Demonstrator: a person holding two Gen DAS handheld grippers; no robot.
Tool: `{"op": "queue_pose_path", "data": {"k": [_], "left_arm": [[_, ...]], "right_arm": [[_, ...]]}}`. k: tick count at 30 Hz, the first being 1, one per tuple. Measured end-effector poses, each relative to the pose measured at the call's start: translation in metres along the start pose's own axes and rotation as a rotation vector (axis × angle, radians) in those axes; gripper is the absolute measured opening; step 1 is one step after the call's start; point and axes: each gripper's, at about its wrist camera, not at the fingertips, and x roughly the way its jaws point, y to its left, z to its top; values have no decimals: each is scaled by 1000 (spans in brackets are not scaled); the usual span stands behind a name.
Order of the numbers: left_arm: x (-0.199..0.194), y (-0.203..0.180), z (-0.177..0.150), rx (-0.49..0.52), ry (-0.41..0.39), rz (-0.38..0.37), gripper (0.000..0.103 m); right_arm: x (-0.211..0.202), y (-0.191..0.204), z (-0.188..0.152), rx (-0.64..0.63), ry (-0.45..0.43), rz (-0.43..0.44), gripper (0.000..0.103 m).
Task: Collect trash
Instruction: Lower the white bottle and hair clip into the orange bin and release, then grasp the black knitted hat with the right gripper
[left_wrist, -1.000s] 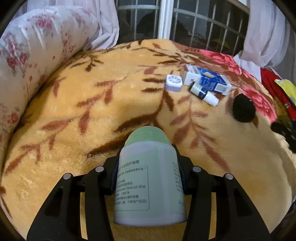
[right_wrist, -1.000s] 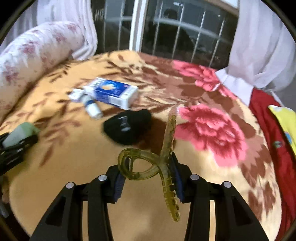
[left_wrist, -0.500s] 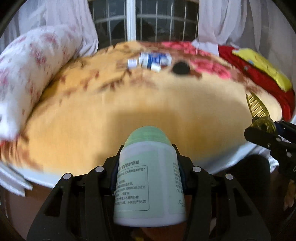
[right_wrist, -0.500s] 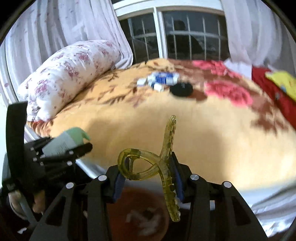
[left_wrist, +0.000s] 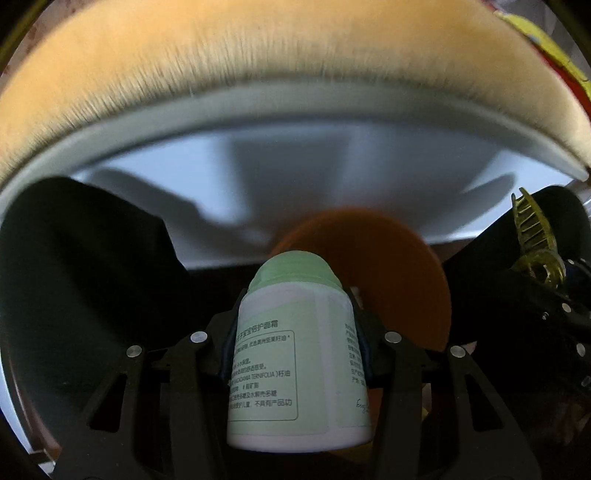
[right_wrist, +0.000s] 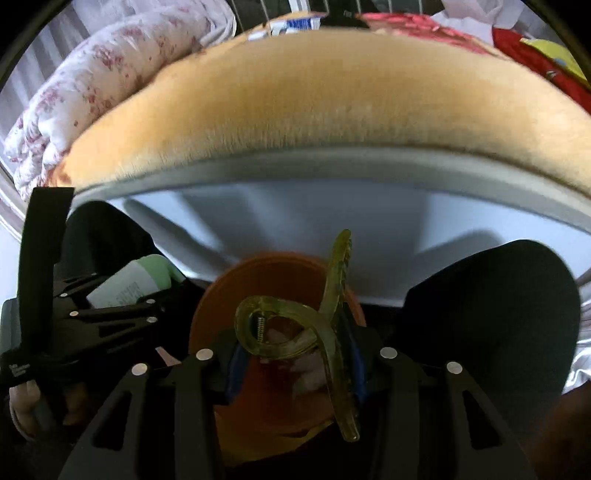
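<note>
We think our left claw (left_wrist: 299, 354) squeezes the smooth, light bottle (left_wrist: 295, 373) round its middle and our right claw (right_wrist: 295, 365) pinches the stiff, thin hair clip (right_wrist: 317, 325) — both over the orange bin (right_wrist: 221, 306).

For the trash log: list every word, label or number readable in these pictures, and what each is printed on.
On the white bottle held in the left gripper:
"宝倍护面霜"
"TERNIFOLIA )籽油"
"不具有产品功"
The bottle's other lines are too small or blurred to read.
Small white print on the black strap by the left gripper: too small to read.
The hair clip in the right gripper: no text.
</note>
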Motion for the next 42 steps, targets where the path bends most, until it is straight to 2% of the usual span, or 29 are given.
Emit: {"op": "queue_pose_path", "data": {"k": [7,19,20,21,23,24,32,37,39,42], "left_arm": [[9,-6,-1,28,20,19,47],[17,-10,-2,43,23,9,47],[17,-10,-2,43,26,10,48],[16,-9,-1,42,28,17,53],[15,-8,-1,40,19,31,66],[13,-9,0,38,13,32,68],[1,-6,-2,23,-36,24,69],[-21,-1,-2,1,-102,18,69],[-39,3,1,-3,-163,11,69],[-81,9,10,11,-300,8,71]], "right_arm": [[17,-1,-2,4,51,13,44],[21,-6,2,4,62,14,45],[21,-7,2,6,61,13,45],[20,-7,3,10,60,12,45],[19,-8,2,19,52,9,54],[17,-8,2,25,44,7,55],[2,-9,3,27,5,-7,55],[-12,-6,6,12,-18,-10,56],[-23,-3,10,9,-34,7,57],[-58,-6,30,-13,-105,60,64]]}}
